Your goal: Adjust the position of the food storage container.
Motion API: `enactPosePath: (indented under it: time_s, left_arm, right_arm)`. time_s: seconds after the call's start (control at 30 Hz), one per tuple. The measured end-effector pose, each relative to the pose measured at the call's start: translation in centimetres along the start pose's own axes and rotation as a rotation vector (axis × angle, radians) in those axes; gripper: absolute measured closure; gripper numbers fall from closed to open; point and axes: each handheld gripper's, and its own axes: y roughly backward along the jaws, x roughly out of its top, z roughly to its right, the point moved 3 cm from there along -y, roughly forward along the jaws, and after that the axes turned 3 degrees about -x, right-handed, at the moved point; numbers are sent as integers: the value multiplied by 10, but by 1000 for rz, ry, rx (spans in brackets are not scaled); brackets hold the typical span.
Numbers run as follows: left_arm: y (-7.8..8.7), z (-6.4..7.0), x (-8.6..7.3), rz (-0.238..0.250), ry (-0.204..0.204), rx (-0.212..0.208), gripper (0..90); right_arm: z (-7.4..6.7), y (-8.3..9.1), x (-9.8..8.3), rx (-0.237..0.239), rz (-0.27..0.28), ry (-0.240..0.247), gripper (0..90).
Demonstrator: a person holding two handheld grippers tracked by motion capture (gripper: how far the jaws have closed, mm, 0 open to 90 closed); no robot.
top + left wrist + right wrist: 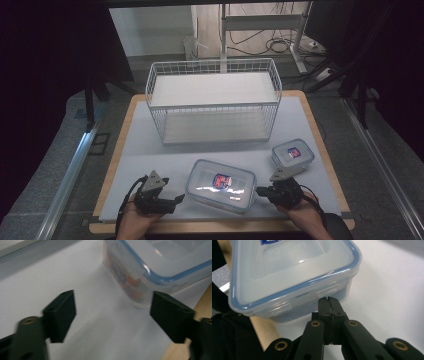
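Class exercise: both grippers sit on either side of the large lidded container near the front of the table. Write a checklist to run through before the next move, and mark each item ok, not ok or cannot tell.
1. Left gripper jaws open with nothing between them: ok.
2. Right gripper jaws shut with nothing held, tips at the clip edge of the large container: ok.
3. Large container's lid seated all round: cannot tell, only part of the rim shows.
4. Small container stands apart from the large one: ok.
5. Wire basket stands behind with its top open: ok.
6. Left gripper touching the container: not ok, a gap remains.
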Motion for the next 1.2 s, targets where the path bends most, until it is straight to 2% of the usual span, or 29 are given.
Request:
enactPosePath:
  time_s: [0.1,0.13,0.17,0.2,0.23,0.27,0.3,0.4,0.5,0.93,1.03,1.07,1.2]
  left_arm:
    - [2,-5,2,6,53,15,424]
    - [2,-5,2,6,53,15,481]
    - [3,-8,4,11,85,2,543]
    - [3,-8,4,11,85,2,607]
    - [1,-10,6,12,104,-5,674]
    - [1,-10,6,12,104,-5,710]
    - [-2,-9,9,7,112,-30,755]
    - [-5,-7,11,1,121,-14,849]
    - [-4,-8,12,17,152,-26,864]
    - [-8,-6,18,35,187,-12,899]
    - [-10,-5,19,34,194,-28,900]
    - [-10,-4,19,35,193,-21,900]
    - [-6,-2,15,27,201,-47,870]
  right_arm:
    - [4,-9,10,-4,-1,9,895]
    - [4,-9,10,-4,-1,9,895]
    - [6,-12,13,-4,0,5,896]
    - [6,-12,13,-4,0,5,896]
    - [6,-15,15,-7,0,5,896]
    - [6,-15,15,-7,0,5,896]
    - [7,-17,18,-10,1,6,896]
    - [7,-19,20,-18,0,7,896]
    - [11,-23,25,-27,2,-1,896]
    - [30,-37,39,-64,-8,-20,897]
    - [32,-44,39,-83,-29,-20,897]
    - [32,-44,39,-83,-29,-20,897]
    - [30,-38,32,-43,-27,-44,896]
